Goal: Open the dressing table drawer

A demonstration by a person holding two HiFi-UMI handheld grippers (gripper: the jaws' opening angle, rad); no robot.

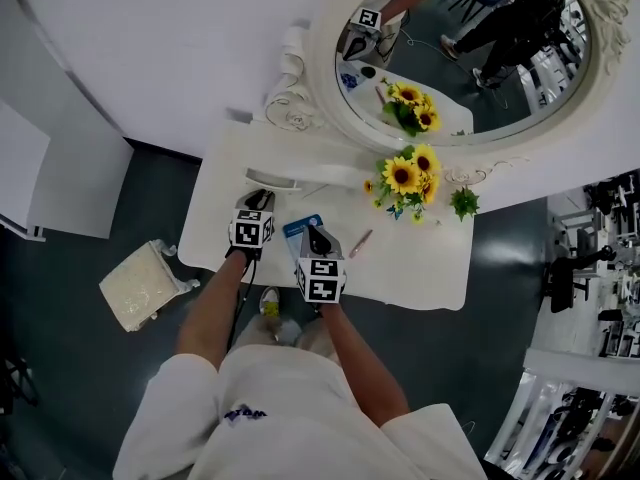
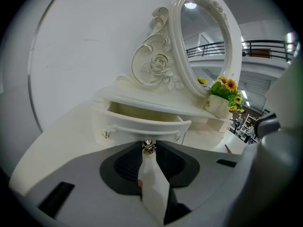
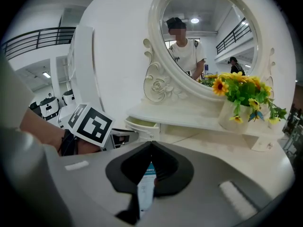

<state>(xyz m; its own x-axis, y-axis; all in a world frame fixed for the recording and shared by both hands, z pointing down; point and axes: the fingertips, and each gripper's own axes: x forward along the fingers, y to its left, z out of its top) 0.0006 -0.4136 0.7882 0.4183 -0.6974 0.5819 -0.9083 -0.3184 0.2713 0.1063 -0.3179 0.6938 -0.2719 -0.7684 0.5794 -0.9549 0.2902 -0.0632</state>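
The white dressing table has a small curved drawer under the shelf beside the oval mirror, and it stands pulled out. In the left gripper view the drawer shows its hollow inside. My left gripper is shut on the drawer's brass knob, which sits between the jaw tips. In the head view the left gripper is right at the drawer front. My right gripper hovers over the tabletop to its right, its jaws closed together and empty, above a blue and white card.
A vase of sunflowers stands on the shelf at the right. A pink pen and the card lie on the tabletop. A cushioned stool sits on the floor at the left. The wall is behind the mirror.
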